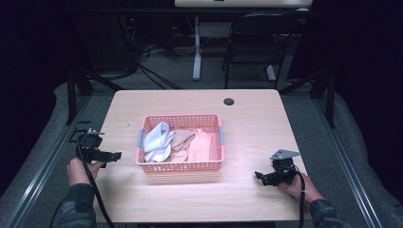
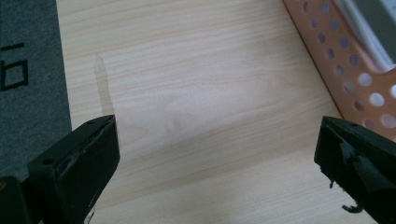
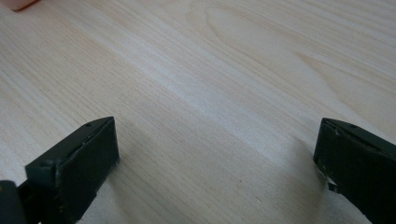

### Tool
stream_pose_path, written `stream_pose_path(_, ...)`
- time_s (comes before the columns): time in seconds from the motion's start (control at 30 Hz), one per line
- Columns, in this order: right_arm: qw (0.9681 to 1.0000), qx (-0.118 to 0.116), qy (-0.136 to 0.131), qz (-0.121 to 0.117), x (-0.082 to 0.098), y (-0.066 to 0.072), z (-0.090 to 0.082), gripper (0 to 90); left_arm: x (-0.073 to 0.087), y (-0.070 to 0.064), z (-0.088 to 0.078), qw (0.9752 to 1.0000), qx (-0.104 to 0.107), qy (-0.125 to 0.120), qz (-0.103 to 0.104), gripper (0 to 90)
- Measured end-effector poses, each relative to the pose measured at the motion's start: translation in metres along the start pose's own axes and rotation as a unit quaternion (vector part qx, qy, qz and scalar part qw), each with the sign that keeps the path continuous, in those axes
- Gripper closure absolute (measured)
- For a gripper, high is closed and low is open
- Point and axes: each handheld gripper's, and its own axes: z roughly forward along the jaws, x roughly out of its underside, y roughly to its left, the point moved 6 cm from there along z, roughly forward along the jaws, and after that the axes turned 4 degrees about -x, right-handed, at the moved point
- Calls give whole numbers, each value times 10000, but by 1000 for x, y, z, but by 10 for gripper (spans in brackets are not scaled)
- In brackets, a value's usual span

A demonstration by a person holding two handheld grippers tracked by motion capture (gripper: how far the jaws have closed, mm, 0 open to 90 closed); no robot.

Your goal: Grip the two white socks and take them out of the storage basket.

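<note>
A pink perforated basket [image 1: 181, 165] stands mid-table and holds a white cloth [image 1: 158, 140], a tan cloth [image 1: 183, 138] and a pink cloth [image 1: 202, 145]. My left gripper [image 1: 114, 156] rests on the table left of the basket, open, with bare wood between its jaws [image 2: 215, 154]. The basket's wall [image 2: 348, 70] shows at the upper right of the left gripper view. My right gripper [image 1: 260, 176] sits near the front right of the table, open over bare wood [image 3: 215, 154], apart from the basket.
The light wooden table [image 1: 247, 128] has a dark cable hole [image 1: 229, 101] at the back. Grey carpet [image 2: 28, 70] lies beyond its left edge. A black chair [image 1: 256, 42] and a desk leg [image 1: 196, 47] stand behind the table.
</note>
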Motion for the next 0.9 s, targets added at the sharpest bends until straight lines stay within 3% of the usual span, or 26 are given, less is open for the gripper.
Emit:
stream_pose_path(0.53,10000,15,8,0,0,0,0,0,-46,-11,-28,9995,57,-84,304,2)
stream_pose_path(0.9,10000,21,-10,9,0,0,0,0,-81,-31,-38,9980,170,-145,584,1)
